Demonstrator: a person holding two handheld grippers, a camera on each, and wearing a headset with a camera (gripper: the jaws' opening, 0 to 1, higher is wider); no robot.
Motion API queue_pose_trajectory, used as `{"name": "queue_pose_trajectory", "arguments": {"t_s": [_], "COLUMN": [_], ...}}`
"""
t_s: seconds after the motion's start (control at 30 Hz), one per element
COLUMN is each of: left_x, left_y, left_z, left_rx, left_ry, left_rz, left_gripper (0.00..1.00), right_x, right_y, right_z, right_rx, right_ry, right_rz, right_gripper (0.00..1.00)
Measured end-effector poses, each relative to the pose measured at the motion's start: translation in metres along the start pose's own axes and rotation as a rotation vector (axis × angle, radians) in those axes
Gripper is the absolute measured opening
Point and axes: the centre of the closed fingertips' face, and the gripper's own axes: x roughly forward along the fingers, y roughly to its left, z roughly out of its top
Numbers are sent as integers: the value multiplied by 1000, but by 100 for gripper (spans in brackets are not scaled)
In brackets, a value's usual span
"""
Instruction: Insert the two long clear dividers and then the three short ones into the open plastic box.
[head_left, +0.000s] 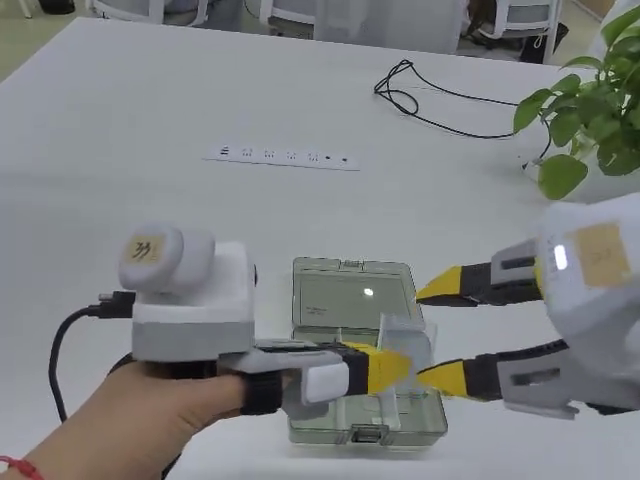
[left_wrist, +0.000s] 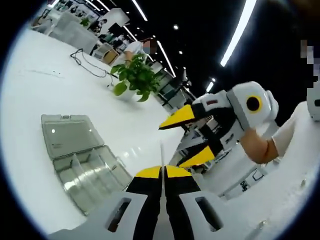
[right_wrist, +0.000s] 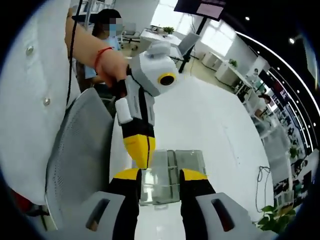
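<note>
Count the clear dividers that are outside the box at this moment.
1. The left gripper is shut on a clear divider, held over the open plastic box. More dividers may already stand inside the box, but its clear plastic is too hard to read.

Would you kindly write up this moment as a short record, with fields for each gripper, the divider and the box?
left gripper: shut on a clear divider, held over the box
right gripper: open, its jaws apparently on either side of that divider, not closed on it
plastic box: open on the white table, lid laid back
inside the box: clear partitions already standing, count unclear
elsewhere on the table: power strip, black cable, potted plant
</note>
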Motion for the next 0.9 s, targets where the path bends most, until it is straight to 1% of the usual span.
{"name": "queue_pose_trajectory", "arguments": {"t_s": [0.03, 0.07, 0.1, 0.13, 0.2, 0.23, 0.27, 0.3, 0.4, 0.43, 0.5, 0.57, 0.67, 0.9], "left_x": [-1, -2, -3, -4, -6, -6, -6, -8, -9, -10, -11, -13, -14, -16], "left_y": [-2, -6, -8, -10, -13, -16, -18, -20, -24, -26, -28, -30, -31, -30], "left_z": [-2, -3, -4, -5, -7, -6, -5, -6, -5, -5, -5, -5, -5, -4], "left_rx": [30, 70, 95, 140, 188, 233, 261, 288, 325, 353, 378, 399, 420, 429], "left_ry": [9, 18, 18, 22, 31, 25, 17, 23, 25, 21, 21, 14, 9, -5], "left_rz": [-7, -24, -35, -43, -57, -72, -81, -90, -103, -110, -122, -131, -138, -139], "left_gripper": [0, 0, 0, 0, 0, 0, 0, 0, 0, 0, 0, 0, 0, 0], "right_x": [-2, -5, -6, -9, -11, -12, -13, -13, -12, -11, -8, -7, -7, -5], "right_y": [1, 4, 5, 6, 10, 12, 13, 16, 22, 23, 23, 26, 32, 38], "right_z": [2, 3, 4, 4, 8, 10, 11, 12, 14, 14, 15, 17, 21, 21], "right_rx": [20, 44, 54, 62, 71, 90, 100, 104, 106, 104, 96, 95, 109, 113], "right_ry": [-17, -35, -42, -49, -71, -85, -87, -90, -90, -86, -79, -79, -88, -77], "right_rz": [26, 67, 91, 130, 182, 216, 235, 277, 341, 352, 369, 397, 449, 486], "right_gripper": [29, 28, 27, 26, 23, 21, 20, 19, 18, 17, 15, 14, 11, 6]}}
